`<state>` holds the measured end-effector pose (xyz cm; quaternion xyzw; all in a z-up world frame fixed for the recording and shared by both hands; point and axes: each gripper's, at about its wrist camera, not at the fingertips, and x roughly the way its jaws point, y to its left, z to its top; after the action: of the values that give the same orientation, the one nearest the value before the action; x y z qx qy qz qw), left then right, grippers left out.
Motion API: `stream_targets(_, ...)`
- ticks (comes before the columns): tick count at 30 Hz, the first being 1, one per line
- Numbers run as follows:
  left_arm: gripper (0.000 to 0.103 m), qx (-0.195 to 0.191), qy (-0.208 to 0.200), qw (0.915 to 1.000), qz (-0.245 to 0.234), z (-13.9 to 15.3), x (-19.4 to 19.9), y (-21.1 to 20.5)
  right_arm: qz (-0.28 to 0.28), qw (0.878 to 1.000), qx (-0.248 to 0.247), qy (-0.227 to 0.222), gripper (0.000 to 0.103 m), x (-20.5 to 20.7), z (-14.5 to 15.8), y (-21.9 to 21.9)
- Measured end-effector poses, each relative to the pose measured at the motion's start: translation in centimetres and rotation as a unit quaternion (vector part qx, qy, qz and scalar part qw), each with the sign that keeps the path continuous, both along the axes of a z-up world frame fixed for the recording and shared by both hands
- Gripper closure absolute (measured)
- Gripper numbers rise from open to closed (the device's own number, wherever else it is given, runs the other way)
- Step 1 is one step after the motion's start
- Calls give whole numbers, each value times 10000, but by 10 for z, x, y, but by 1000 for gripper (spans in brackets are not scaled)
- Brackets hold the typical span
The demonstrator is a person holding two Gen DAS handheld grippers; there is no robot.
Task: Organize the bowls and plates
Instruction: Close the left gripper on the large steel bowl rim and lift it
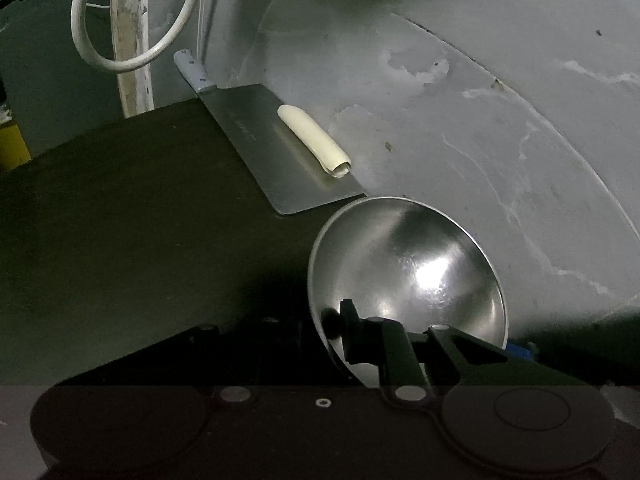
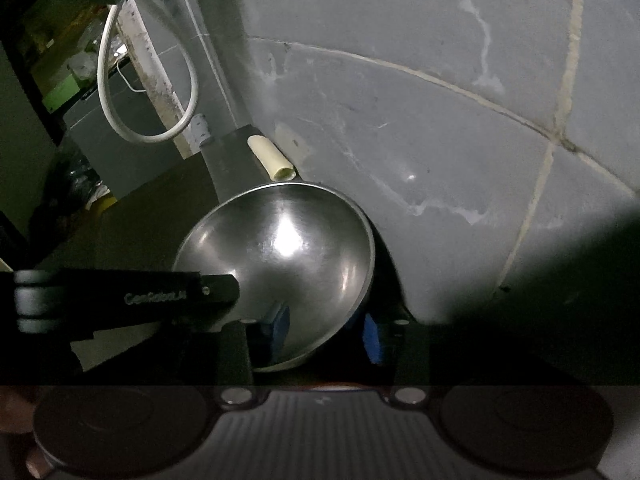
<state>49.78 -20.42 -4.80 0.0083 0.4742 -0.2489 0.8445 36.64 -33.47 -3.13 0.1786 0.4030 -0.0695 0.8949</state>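
Note:
A shiny steel bowl [image 1: 404,272] stands tilted at the back of the dark counter [image 1: 120,220], beside the grey wall, its hollow facing me. My left gripper [image 1: 332,344] is shut on the bowl's left rim, with one black finger [image 1: 350,332] inside the hollow. From the right wrist it shows as a black arm [image 2: 160,296] reaching the rim of the bowl [image 2: 280,248]. My right gripper [image 2: 326,330] straddles the near wall. One blue pad [image 2: 280,324] is inside and the other blue pad [image 2: 372,336] outside, with a dark gap beside the outer one.
A steel cleaver [image 1: 248,136] lies on the counter behind the bowl, with a cream rolled tube [image 1: 316,142] on its blade. The grey tiled wall [image 1: 480,120] runs close on the right. A white cable loop [image 1: 92,40] and a pale pipe [image 1: 128,40] hang at the back left.

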Motion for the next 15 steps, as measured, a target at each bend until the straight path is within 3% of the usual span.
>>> stream_targets(6, 85, -72, -266, 9996, 2, 15, -12, 9, 103, 9997, -57, -195, 63, -10, 10, 6)
stream_targets(15, 85, -330, -694, 9970, 115, 56, -46, 34, 158, 9972, -214, -692, 63, -40, 49, 22)
